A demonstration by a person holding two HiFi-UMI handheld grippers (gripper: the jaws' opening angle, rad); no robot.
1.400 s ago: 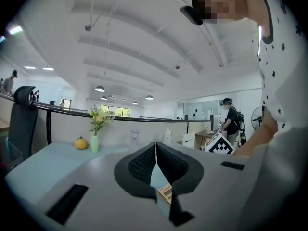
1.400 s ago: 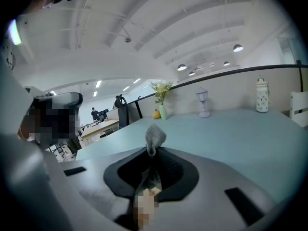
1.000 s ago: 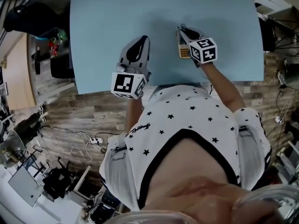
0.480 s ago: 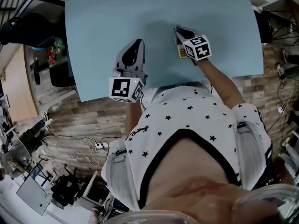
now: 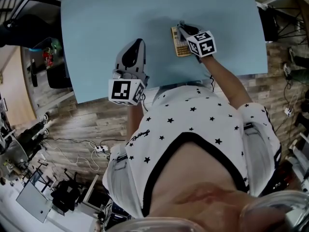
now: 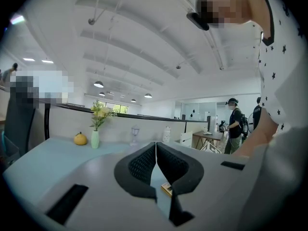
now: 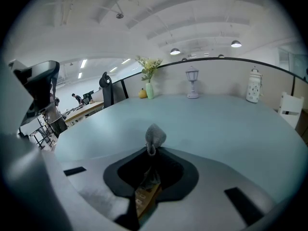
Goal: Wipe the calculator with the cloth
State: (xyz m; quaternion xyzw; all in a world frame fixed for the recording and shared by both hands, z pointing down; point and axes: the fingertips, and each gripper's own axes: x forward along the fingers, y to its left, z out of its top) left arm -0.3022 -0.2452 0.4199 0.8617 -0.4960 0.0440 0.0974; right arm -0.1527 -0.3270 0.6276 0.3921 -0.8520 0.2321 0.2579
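Over the flat calculator [image 5: 176, 42], right hand-held gripper [image 7: 151, 151] pinches cloth [image 7: 155, 136] (grey, bunched).

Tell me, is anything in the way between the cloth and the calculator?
No, nothing that I can see. The right gripper pinches the grey cloth right over the calculator, with nothing between them. The left gripper is shut and empty, off to the side.

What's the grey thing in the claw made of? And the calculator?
Cloth: looks like soft grey fabric, fuzzy and bunched into a tuft where the right claw pinches it. Calculator: probably hard plastic, tan and dull, with rows of small keys; it is too small to be sure.
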